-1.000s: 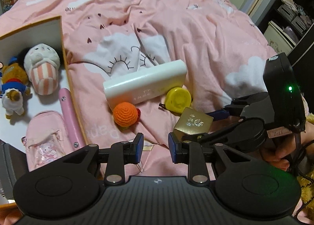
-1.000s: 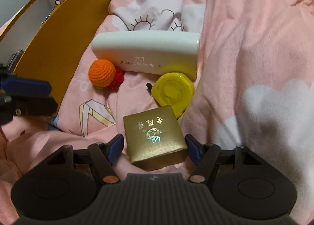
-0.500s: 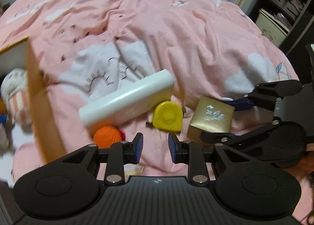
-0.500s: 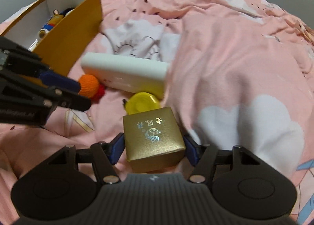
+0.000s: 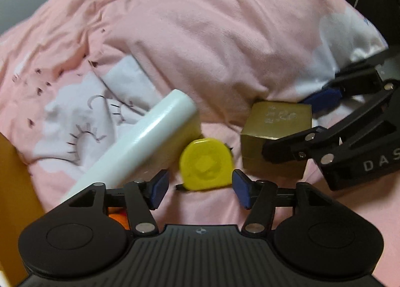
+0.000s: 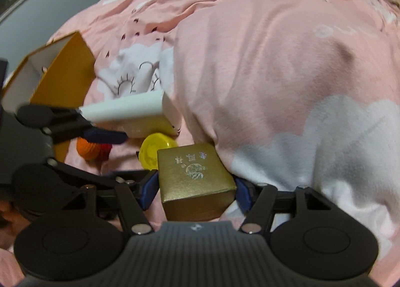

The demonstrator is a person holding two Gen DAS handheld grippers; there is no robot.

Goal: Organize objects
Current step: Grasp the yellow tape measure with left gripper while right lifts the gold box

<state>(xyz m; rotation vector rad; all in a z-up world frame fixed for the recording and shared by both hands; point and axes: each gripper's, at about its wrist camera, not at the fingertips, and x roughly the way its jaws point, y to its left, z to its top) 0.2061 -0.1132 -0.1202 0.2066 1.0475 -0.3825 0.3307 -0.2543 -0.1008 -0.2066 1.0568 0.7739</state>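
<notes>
Gripping gold box, right tongs; left tongs spread.

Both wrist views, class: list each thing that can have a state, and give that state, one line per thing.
left gripper: open, fingers either side of the tape measure, not closed on it.
right gripper: shut on gold box.
gold box: held, upright, closed.
yellow tape measure: lying on the pink duvet, tape retracted.
white box: lying on its side.
cardboard box: open.

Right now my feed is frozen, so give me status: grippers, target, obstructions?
Left gripper open, yellow tape measure between its fingers. Right gripper shut on gold box. White case close beside the tape measure.
</notes>
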